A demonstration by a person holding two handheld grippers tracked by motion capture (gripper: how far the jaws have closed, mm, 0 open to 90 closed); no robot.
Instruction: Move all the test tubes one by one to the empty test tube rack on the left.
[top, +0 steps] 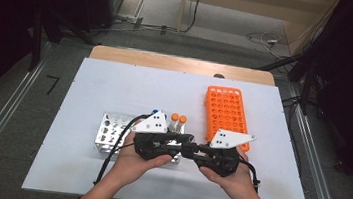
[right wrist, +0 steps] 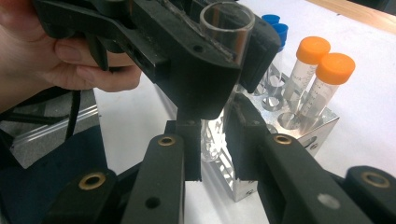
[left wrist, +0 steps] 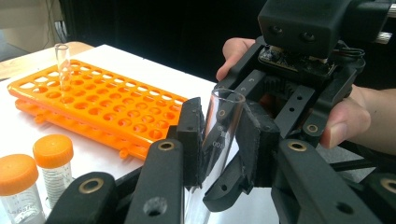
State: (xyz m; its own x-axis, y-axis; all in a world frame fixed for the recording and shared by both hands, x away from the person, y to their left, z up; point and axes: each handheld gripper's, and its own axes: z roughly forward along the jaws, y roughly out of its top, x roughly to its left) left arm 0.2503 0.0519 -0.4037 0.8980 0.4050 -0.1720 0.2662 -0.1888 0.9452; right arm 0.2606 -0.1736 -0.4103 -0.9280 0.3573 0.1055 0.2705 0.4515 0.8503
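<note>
Both bare forearms enter from the bottom edge of the high view and converge near the table's middle. The left hand (top: 133,161) wraps under the black two-jaw left gripper (left wrist: 218,142), whose jaws are pressed against a clear glass tube (left wrist: 219,135) standing upright between them. The right hand (top: 230,178) cradles the black two-jaw right gripper (right wrist: 212,140) facing it, its pads set on either side of the same tube's lower part, close against it.

Both grippers, left (top: 177,146) and right (top: 193,150), meet nose to nose mid-table. Orange rack (top: 227,114) sits at 1 o'clock from them, metal rack (top: 113,131) at 9, two orange-capped tubes (top: 178,122) at 11.
</note>
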